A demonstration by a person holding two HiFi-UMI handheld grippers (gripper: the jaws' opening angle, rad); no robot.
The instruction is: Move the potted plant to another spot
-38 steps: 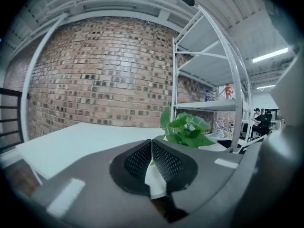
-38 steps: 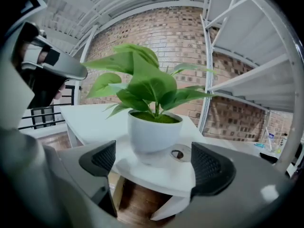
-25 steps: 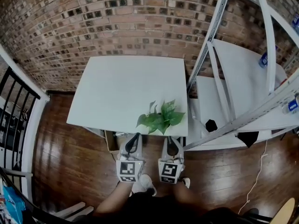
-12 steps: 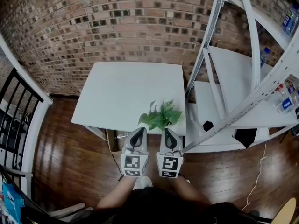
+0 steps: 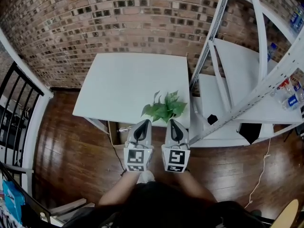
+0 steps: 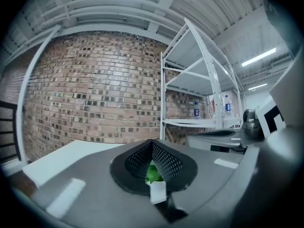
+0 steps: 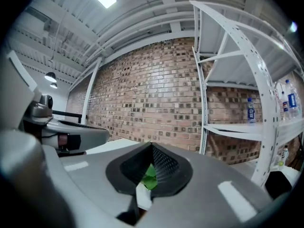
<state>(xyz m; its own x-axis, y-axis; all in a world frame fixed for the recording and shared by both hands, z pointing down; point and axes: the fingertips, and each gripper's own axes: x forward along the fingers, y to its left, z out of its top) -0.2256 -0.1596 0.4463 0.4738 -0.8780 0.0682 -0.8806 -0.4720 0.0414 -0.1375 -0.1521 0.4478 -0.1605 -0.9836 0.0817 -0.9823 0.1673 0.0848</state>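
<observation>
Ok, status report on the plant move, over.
Left gripper and right gripper shut, empty, side by side at table edge. Potted plant sits on table's near corner, just ahead. Shelf upright close on its right.

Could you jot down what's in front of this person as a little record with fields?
Setting: white table by a brick wall, white shelving at right, wooden floor
Thing to move: potted plant at the table's near right corner
Left gripper: shut, holding nothing, pointing at the plant
Right gripper: shut, holding nothing, beside the left one
Plant held: no
</observation>
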